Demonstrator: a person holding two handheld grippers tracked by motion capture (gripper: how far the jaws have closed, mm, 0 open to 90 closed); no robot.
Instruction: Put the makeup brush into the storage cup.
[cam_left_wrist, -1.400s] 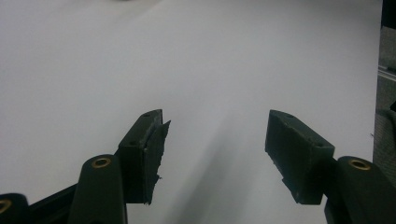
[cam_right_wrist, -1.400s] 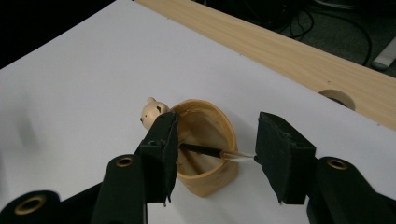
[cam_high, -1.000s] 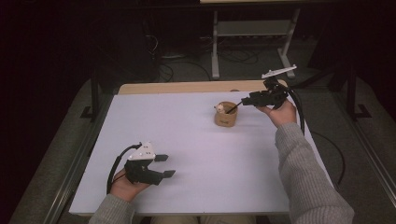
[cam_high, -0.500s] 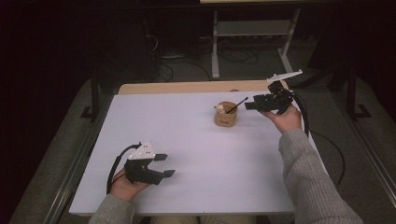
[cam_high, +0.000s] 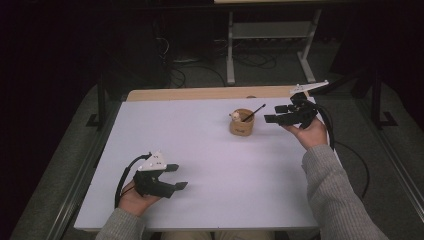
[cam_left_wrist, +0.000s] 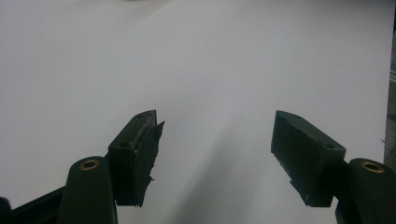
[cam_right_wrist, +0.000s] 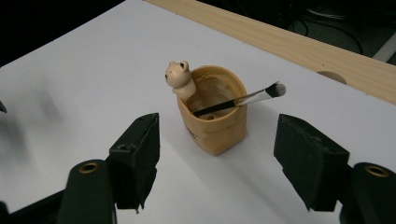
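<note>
At about one o'clock on the white table (cam_high: 200, 150), a small tan cup (cam_high: 241, 123) with a little bear figure (cam_right_wrist: 178, 74) on its rim is standing upright, and a makeup brush (cam_right_wrist: 243, 99) is leaning inside it, its bristle head sticking out over the rim toward two o'clock in the right gripper view. The right gripper (cam_high: 280, 114) is hovering just beside the cup at its three o'clock side, jaws spread wide and gripping nothing; through its own camera the cup is sitting squarely between the two black jaws, a little way ahead of them and not touching. The left gripper (cam_high: 177, 176) is resting low at seven o'clock on the table, well apart from the cup, its jaws also wide apart and empty over bare white surface.

Judging by this, the brush looks already placed in the cup and the right hand is hanging free of it. If more work is intended, the next move would call for lining the jaws up on the slim handle or the cup wall without tipping the light cup.
</note>
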